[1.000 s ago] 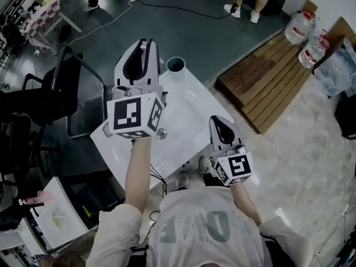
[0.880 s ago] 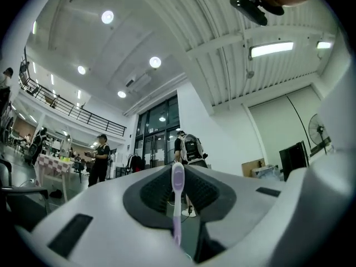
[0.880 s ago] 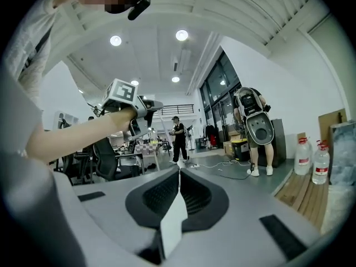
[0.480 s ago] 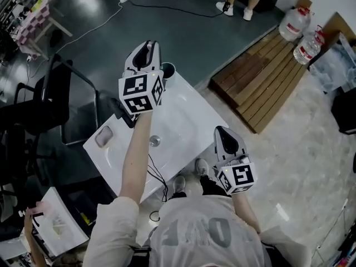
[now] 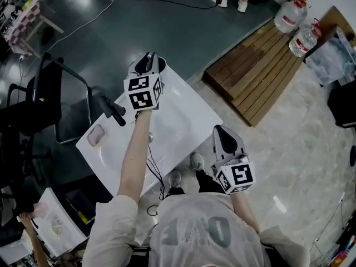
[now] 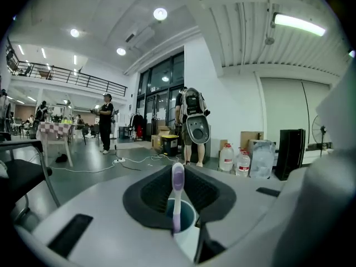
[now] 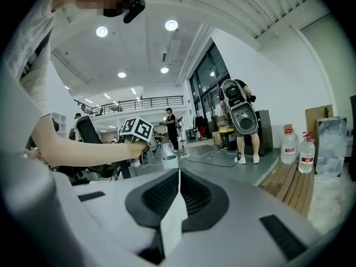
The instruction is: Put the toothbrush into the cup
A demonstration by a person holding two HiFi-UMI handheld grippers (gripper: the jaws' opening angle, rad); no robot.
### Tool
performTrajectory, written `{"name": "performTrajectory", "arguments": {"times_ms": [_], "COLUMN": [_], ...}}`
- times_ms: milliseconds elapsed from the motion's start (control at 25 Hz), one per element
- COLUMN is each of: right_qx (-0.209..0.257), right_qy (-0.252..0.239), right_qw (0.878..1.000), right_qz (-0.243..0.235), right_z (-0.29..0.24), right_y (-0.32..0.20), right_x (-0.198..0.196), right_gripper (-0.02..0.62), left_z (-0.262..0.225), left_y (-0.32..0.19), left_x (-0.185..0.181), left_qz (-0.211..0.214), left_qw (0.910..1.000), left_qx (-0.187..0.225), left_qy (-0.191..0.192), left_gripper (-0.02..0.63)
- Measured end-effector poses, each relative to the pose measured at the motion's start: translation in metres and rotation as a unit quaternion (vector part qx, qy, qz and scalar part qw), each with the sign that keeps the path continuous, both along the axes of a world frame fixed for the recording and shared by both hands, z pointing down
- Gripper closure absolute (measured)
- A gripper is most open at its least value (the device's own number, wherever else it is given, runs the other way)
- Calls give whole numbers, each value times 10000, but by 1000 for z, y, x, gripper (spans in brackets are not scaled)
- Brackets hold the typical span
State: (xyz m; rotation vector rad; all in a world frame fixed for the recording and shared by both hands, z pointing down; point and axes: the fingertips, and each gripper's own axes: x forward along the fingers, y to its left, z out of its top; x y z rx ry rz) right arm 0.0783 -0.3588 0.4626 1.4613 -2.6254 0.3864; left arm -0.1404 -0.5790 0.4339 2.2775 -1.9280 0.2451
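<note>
Toothbrush point(image 6: 177, 196), purple-and-white plastic, stands upright clamped in the left hand-held gripper point(image 5: 149, 60), directly over the round teal-lined white cup point(image 6: 188, 218).

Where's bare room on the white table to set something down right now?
The middle of the white table is bare, from the left gripper across to the right gripper, out to the right-hand edge. It is crowded at the far corner, where the left gripper holds the purple toothbrush over the teal cup. A small grey block sits at the left end.

The left hand-held gripper point(image 5: 149, 58) hangs over the table's point(image 5: 186, 113) far corner.
</note>
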Motion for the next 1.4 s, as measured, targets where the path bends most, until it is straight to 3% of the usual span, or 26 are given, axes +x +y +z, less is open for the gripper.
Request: {"name": "performTrajectory", "arguments": {"times_ms": [520,880,1040,1400], "right_qx": [-108,-120,-102,39], "right_qy": [-28,-75,-98,-158], "right_qw": [9999,9999,9999,9999], "right_qz": [31,17,19,-18], "right_z": [3,4,3,-8], "right_y": [3,5,5,6], "right_x": [10,10,10,4], "right_gripper": [563,563,563,563], "left_z": [41,45,44,8], "left_y": [4,4,5,2], "left_x": [3,6,6,3], "left_qz": [-66,-8,-8,-24], "left_qw": [9990,9984,9987,9992], "left_qx": [-423,-408,-369,-66], "left_qy": [-136,-382,-359,-385], "left_gripper": [526,523,491,472]}}
